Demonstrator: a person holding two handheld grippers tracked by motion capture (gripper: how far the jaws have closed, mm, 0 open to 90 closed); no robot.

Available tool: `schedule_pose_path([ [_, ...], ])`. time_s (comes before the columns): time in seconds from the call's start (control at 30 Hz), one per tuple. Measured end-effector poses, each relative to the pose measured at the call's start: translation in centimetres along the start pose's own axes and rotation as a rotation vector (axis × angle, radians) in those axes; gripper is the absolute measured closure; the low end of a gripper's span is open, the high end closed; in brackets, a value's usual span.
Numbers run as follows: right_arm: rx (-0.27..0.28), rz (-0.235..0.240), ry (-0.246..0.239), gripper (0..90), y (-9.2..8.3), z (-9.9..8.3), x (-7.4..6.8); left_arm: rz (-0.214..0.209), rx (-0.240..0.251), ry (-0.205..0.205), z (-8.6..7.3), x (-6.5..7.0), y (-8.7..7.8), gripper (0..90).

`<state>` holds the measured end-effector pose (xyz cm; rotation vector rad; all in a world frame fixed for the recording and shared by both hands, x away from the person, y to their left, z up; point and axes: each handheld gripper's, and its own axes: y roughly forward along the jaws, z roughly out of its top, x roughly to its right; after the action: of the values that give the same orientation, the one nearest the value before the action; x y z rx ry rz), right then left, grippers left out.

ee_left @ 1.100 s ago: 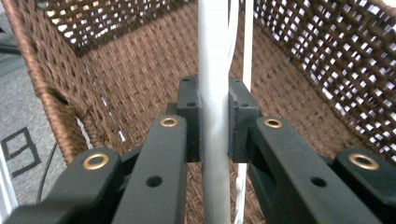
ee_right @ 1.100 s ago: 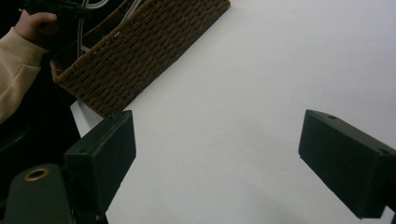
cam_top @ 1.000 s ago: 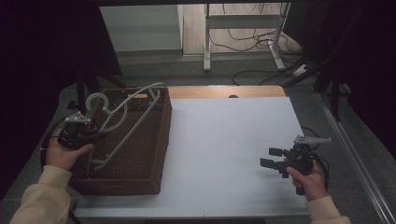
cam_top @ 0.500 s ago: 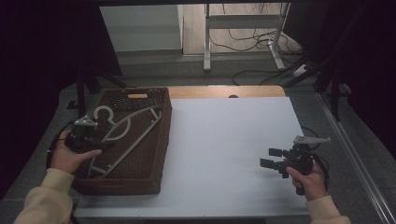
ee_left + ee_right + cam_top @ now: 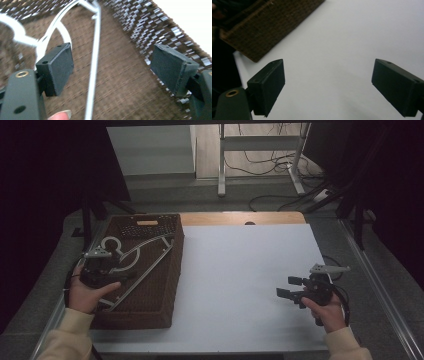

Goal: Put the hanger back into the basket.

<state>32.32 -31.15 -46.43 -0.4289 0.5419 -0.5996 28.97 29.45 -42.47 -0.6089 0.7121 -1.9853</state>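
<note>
We are at the release step: our left gripper (image 5: 111, 268) has just been opening, jaws wide, holding nothing. The white wire clothes hanger (image 5: 142, 257) lies in the brown woven basket (image 5: 165, 285). Right gripper (image 5: 292, 287) is open & empty over the white table (image 5: 240, 270). Next, we probably pull the left hand back.

Both tongs gaping, one hand per side

Left tongs (image 5: 102, 265) sit in the left hand (image 5: 90, 292), cream sleeve coming up from the bottom edge; the jaws have just been opening and now stand wide apart, pads gripping nothing. Right tongs (image 5: 295, 289) are in the right hand (image 5: 327, 312), pointing left across the tabletop (image 5: 240, 285), jaws spread just as wide.
</note>
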Motion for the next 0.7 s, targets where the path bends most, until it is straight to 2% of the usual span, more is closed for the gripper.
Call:
schedule_pose_path([
  [0.03, 0.000, 0.000, 0.000, 11.6, 0.0, 0.0, 0.0, -0.011, 0.013, 0.011, 0.1, 0.5, 0.0, 18.8],
  [0.1, -0.006, -0.015, -0.012, 11.6, 0.1, 0.0, -0.1, -0.051, 0.039, 0.057, 0.4, 1.8, 0.0, 18.6],
  [0.27, -0.031, -0.061, -0.050, 11.6, 0.3, -0.1, -0.5, -0.114, 0.059, 0.088, 0.5, 4.4, 0.4, 17.6],
  [0.37, -0.036, -0.092, -0.070, 11.7, 0.3, 0.0, -0.8, -0.131, 0.061, 0.101, 0.6, 6.1, 0.9, 17.4],
  [0.4, -0.036, -0.092, -0.070, 11.7, 0.3, 0.0, -0.8, -0.131, 0.061, 0.101, 0.6, 6.1, 0.9, 17.4],
  [0.53, -0.038, -0.110, -0.094, 11.6, 0.2, -0.2, -1.5, -0.143, 0.060, 0.107, 0.3, 7.8, 1.5, 17.3],
  [0.7, -0.053, -0.123, -0.118, 11.6, 0.2, -0.5, -1.9, -0.148, 0.065, 0.108, -0.3, 8.4, 1.3, 16.8],
])
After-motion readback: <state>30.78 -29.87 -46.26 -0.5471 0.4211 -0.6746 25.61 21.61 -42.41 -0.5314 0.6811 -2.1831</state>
